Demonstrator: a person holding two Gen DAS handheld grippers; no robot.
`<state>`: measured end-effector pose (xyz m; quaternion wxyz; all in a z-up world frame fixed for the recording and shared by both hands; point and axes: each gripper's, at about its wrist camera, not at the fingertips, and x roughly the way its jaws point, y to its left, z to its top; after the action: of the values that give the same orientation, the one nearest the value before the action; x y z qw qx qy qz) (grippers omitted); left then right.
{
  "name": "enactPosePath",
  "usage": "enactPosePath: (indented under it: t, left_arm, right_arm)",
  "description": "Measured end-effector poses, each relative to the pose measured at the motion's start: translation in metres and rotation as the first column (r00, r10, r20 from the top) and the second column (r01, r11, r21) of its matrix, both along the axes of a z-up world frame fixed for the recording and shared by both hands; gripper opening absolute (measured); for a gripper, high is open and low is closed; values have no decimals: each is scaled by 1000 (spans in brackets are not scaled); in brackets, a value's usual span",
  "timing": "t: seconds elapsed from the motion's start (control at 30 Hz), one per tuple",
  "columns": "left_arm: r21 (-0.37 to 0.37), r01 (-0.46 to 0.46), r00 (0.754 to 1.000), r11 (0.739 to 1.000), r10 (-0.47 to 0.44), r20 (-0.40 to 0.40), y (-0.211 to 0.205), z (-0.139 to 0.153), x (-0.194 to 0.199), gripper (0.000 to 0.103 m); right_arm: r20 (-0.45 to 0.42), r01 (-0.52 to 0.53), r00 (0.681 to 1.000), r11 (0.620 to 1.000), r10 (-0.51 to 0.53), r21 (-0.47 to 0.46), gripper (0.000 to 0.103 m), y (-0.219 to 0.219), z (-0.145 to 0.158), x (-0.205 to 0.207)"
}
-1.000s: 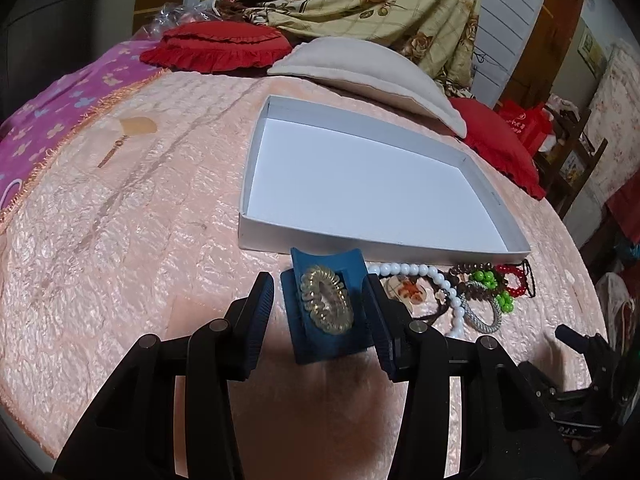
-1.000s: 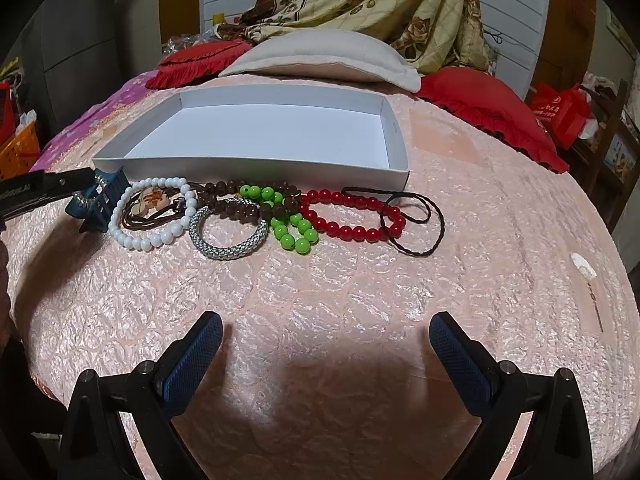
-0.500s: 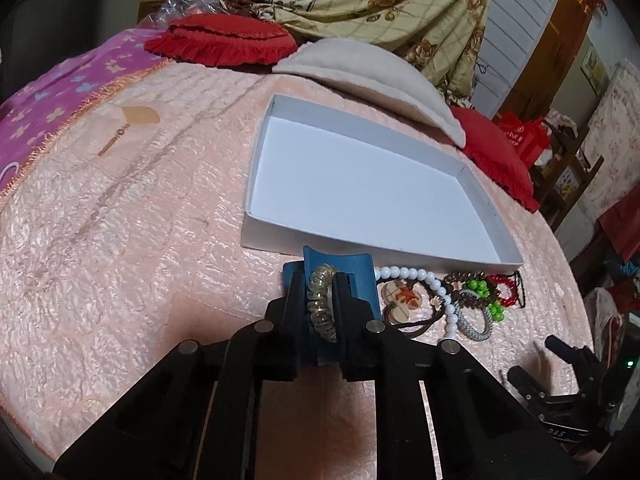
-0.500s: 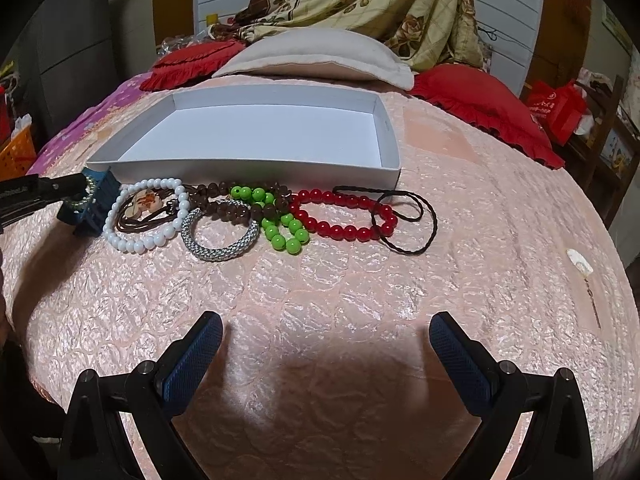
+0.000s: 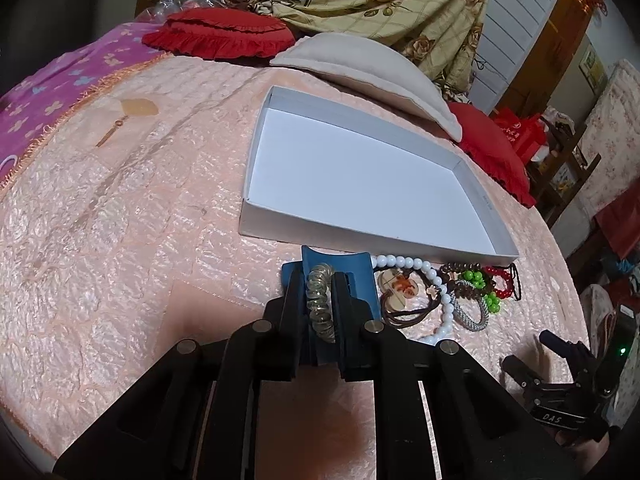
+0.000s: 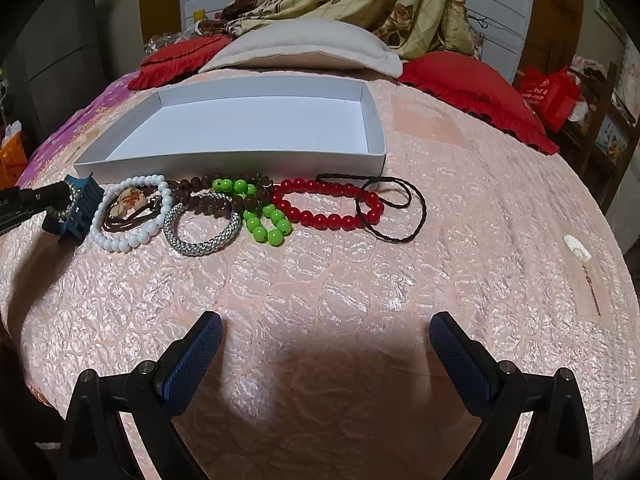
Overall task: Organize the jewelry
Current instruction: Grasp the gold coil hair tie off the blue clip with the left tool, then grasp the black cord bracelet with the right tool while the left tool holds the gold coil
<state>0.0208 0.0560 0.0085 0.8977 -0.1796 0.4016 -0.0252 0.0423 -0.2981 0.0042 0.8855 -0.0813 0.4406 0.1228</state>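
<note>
A bed spread with a quilted peach coverlet (image 6: 360,272) carries a shallow white box (image 6: 240,158), its open tray lying in front of a cream pillow (image 6: 308,46) and red cushions. Just before the box's near wall, a row of jewelry lies in a tangle: a white bead bracelet (image 6: 132,236), a silver woven bangle (image 6: 200,242), brown beads (image 6: 200,200), green beads (image 6: 264,224), a red bead strand (image 6: 328,218) and a dark cord loop (image 6: 400,216). At the row's left end, the left claw (image 5: 320,300) is clenched on a clear coil bracelet (image 5: 318,304) wrapped around a blue holder (image 5: 360,276), beside the white beads. The right claw (image 6: 326,344) hovers released, fingers spread wide, above bare coverlet, apart from the jewelry.
</note>
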Motion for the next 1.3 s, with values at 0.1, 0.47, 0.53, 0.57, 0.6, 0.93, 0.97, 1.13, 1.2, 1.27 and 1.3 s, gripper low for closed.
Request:
enactPosePath:
  t: [0.1,0.47,0.53,0.57,0.6,0.93,0.97,1.13,1.2,1.27,1.3]
  left_arm:
    - [-8,-8,1000,1000,8,-1,2,-1,-1,11]
    - [41,-32,999,999,32,-8,1,0,-9,16]
    - [51,-34,999,998,34,-3,1,1,-11,21]
    - [55,-35,999,998,35,0,1,1,-12,22]
    - [58,-37,999,998,37,1,1,1,-12,22]
    - [61,-60,998,996,58,35,5,9,-19,8]
    - [59,-61,998,996,59,37,6,10,-19,8]
    - [27,-60,997,998,59,57,7,15,-22,8]
    - [7,-51,996,999,50,73,7,19,-23,8]
    - [-5,-34,995,999,34,91,4,23,-24,8]
    - [-6,-28,995,1000,29,96,3,25,-24,8]
  right_arm:
    - [2,-2,1000,1000,2,0,102,1,0,-1]
    - [-2,1,1000,1000,-1,2,102,-1,0,-1]
    - [-2,2,1000,1000,-2,4,102,-1,0,-1]
    - [-2,2,1000,1000,-2,3,102,0,0,-1]
    - [-2,2,1000,1000,-2,3,102,0,0,-1]
    - [-2,29,1000,1000,-29,9,102,-7,0,3]
    - [-2,34,999,999,-34,11,102,-10,1,4]
    - [-13,84,996,996,-84,20,102,-31,2,9]
    - [-12,95,995,995,-95,23,102,-40,3,11]
    - [-9,110,994,994,-110,28,102,-53,6,12]
    - [-8,115,993,993,-114,41,101,-60,8,14]
